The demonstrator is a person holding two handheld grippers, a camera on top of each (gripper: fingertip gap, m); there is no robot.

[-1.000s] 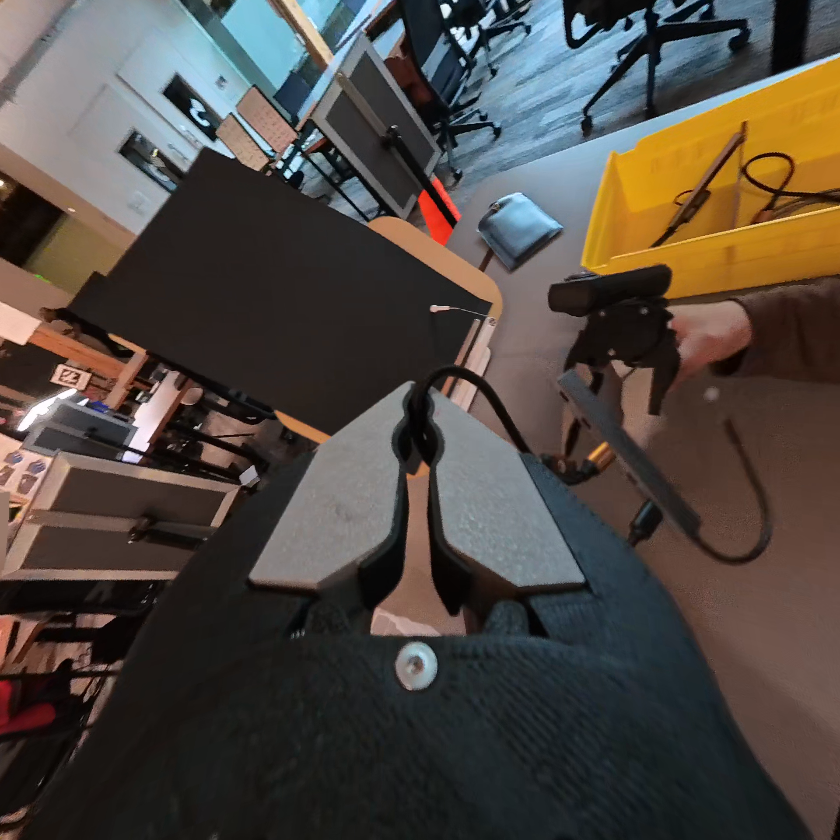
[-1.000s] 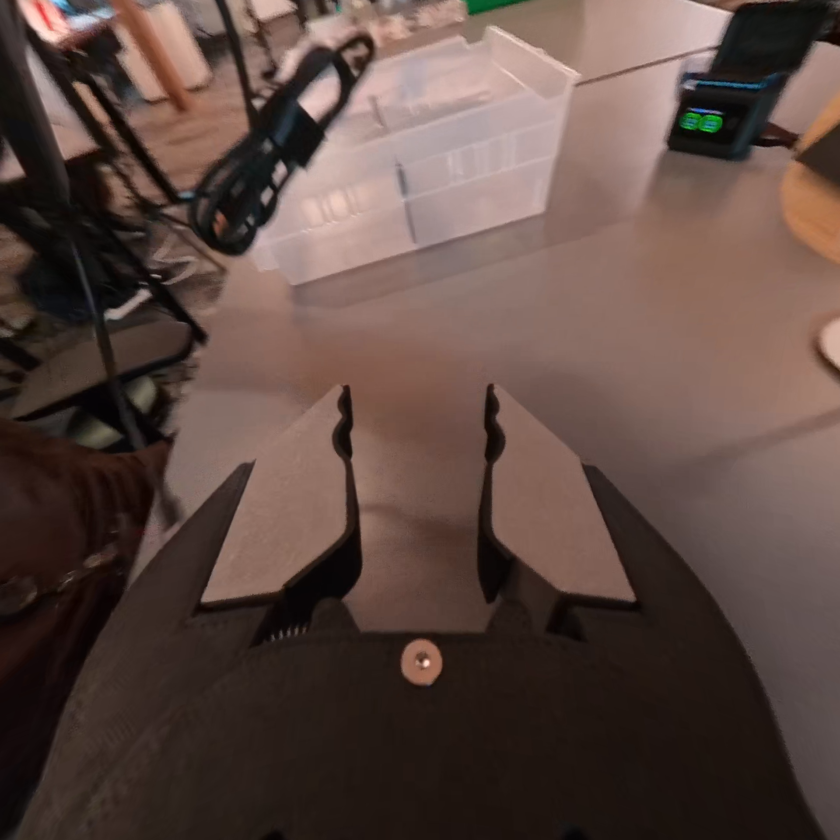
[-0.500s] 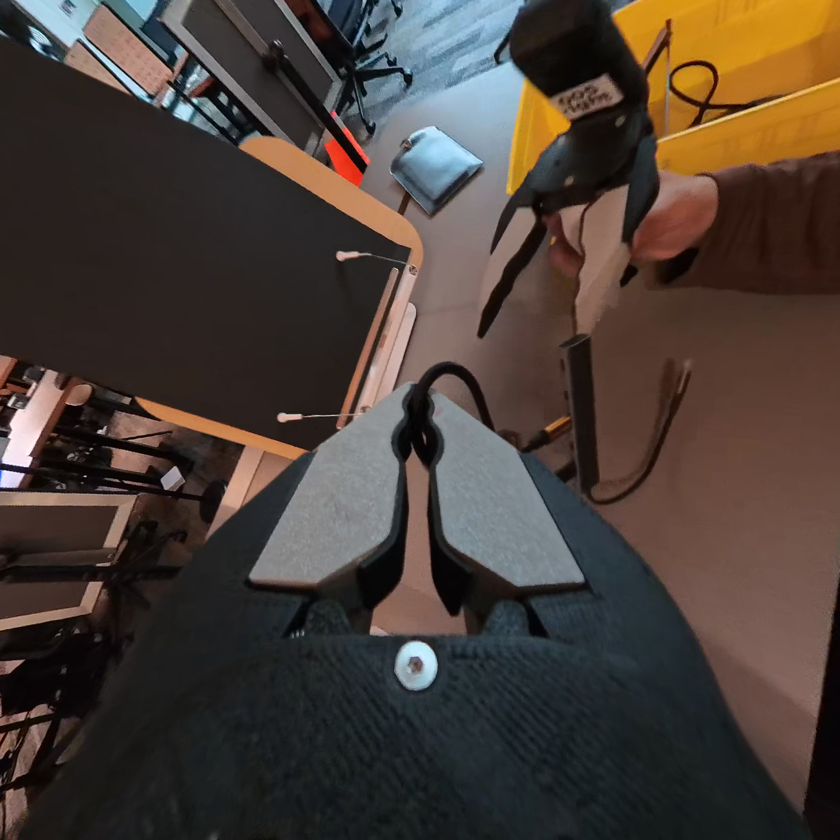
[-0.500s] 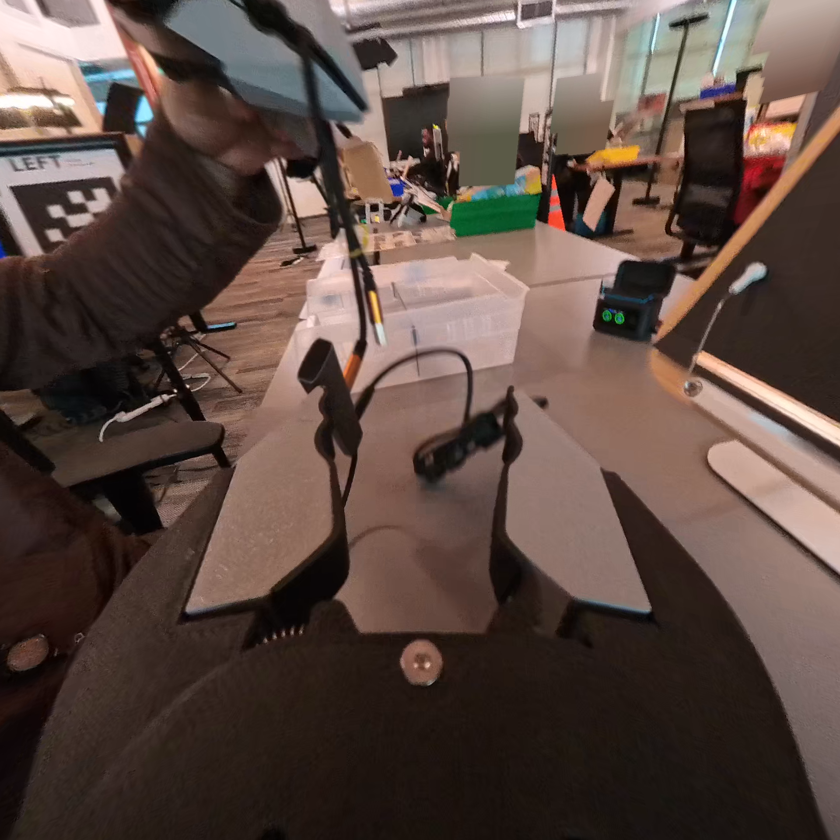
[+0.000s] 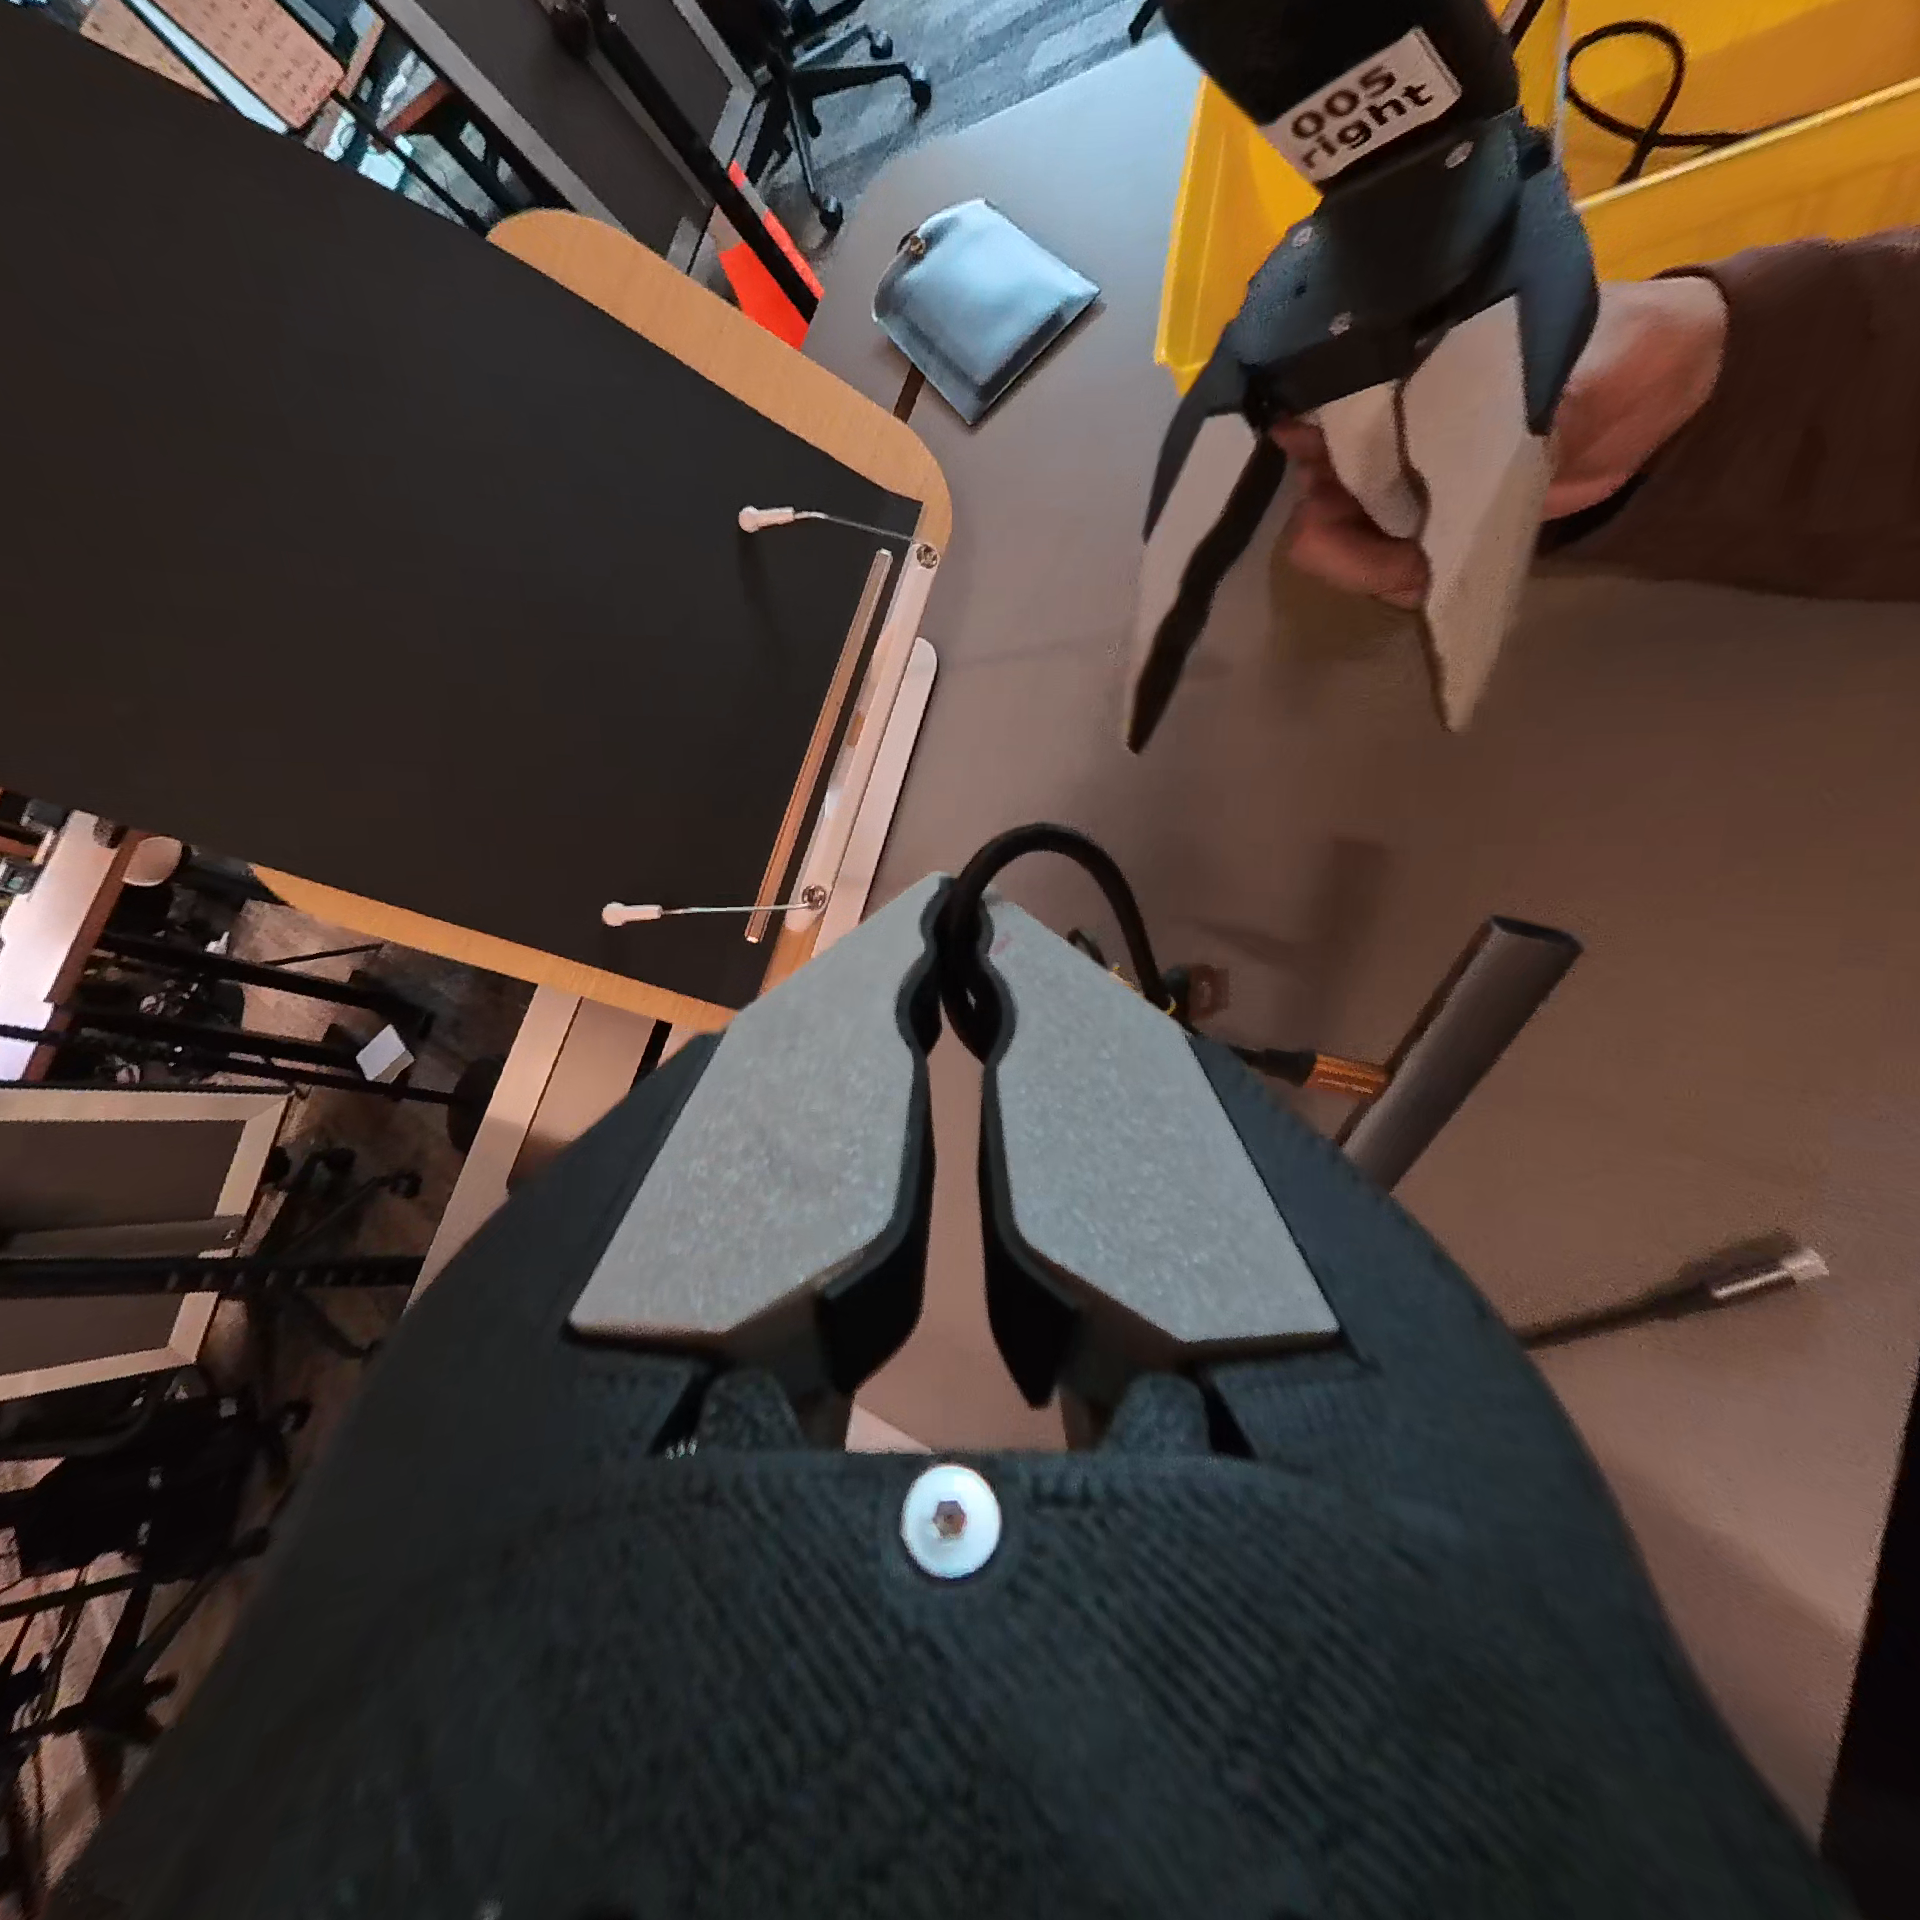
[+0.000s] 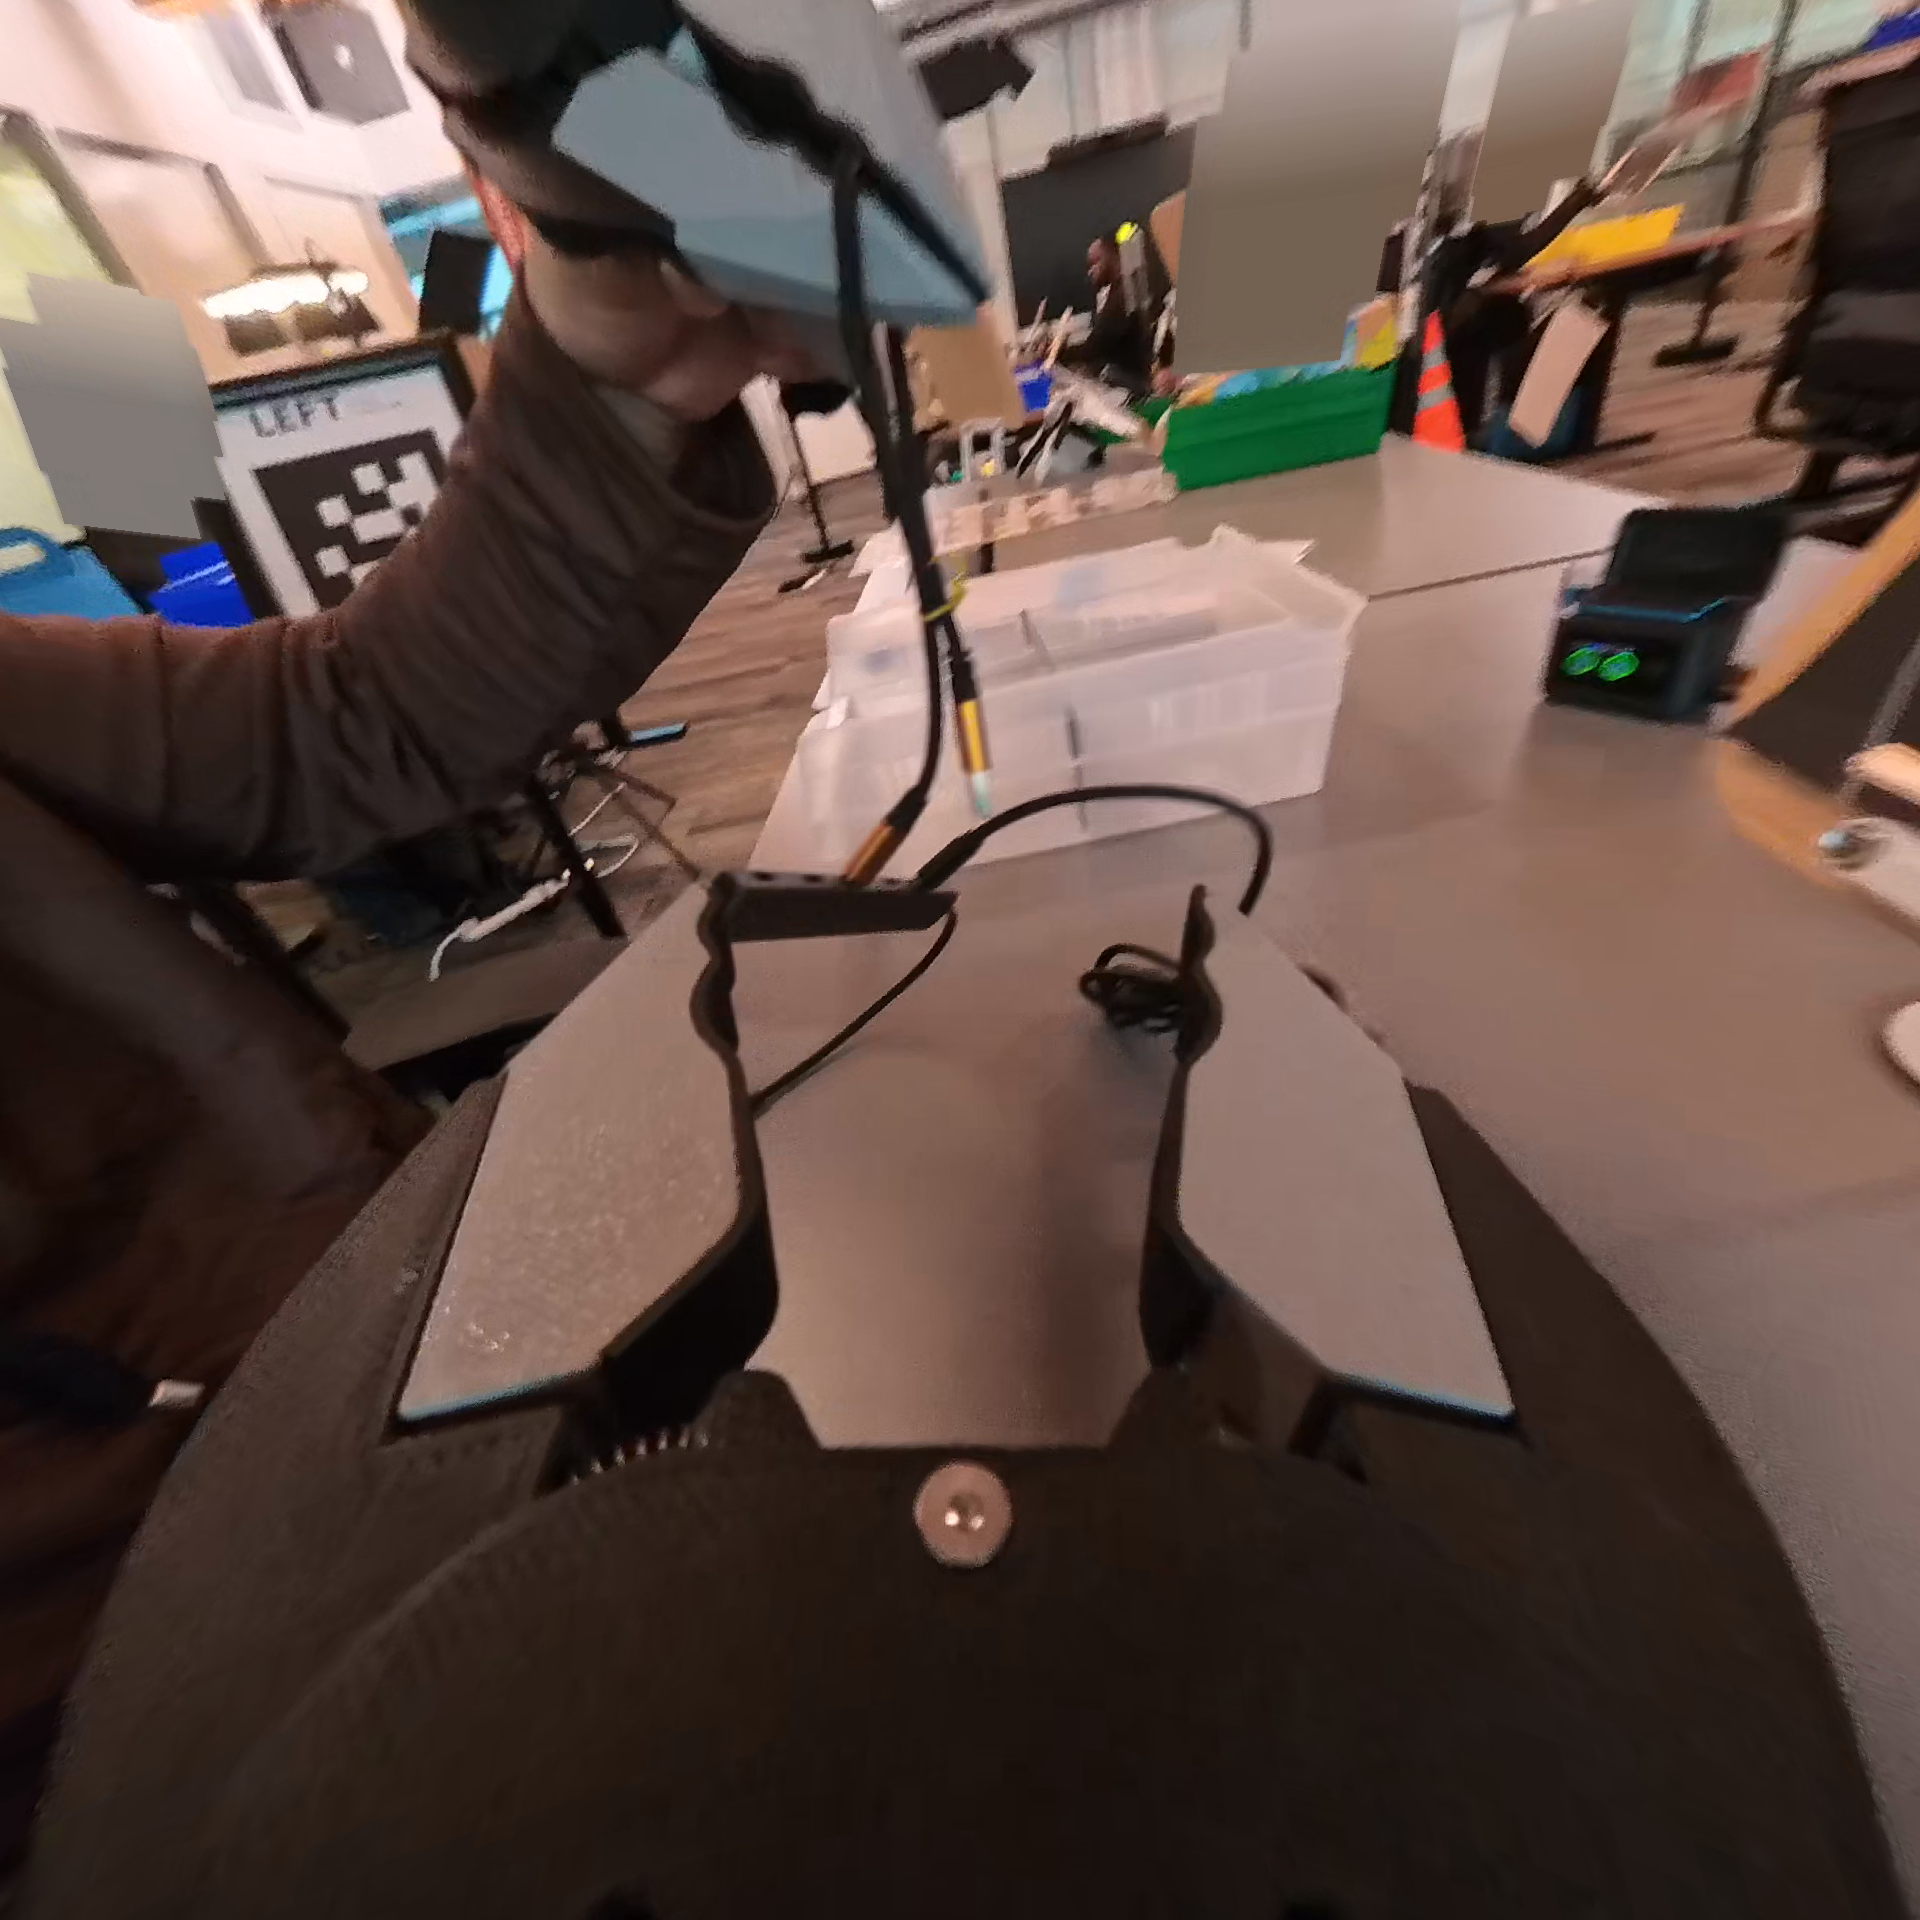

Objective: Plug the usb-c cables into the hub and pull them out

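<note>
The left gripper (image 5: 961,940) pinches a black cable (image 5: 1049,847) that hangs to the hub (image 6: 831,906), which is lifted above the grey table (image 6: 1558,987). The right gripper (image 6: 951,956) is spread beside the hub. A tug could swing the hub or unplug it. The yellow bin (image 5: 1766,135) holds a dark cord; the clear box (image 6: 1122,675) is unreadable.

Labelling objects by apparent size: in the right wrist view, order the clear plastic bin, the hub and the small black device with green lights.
1. clear plastic bin
2. hub and black device look similar; the hub sits nearer the camera, so unranked.
</note>
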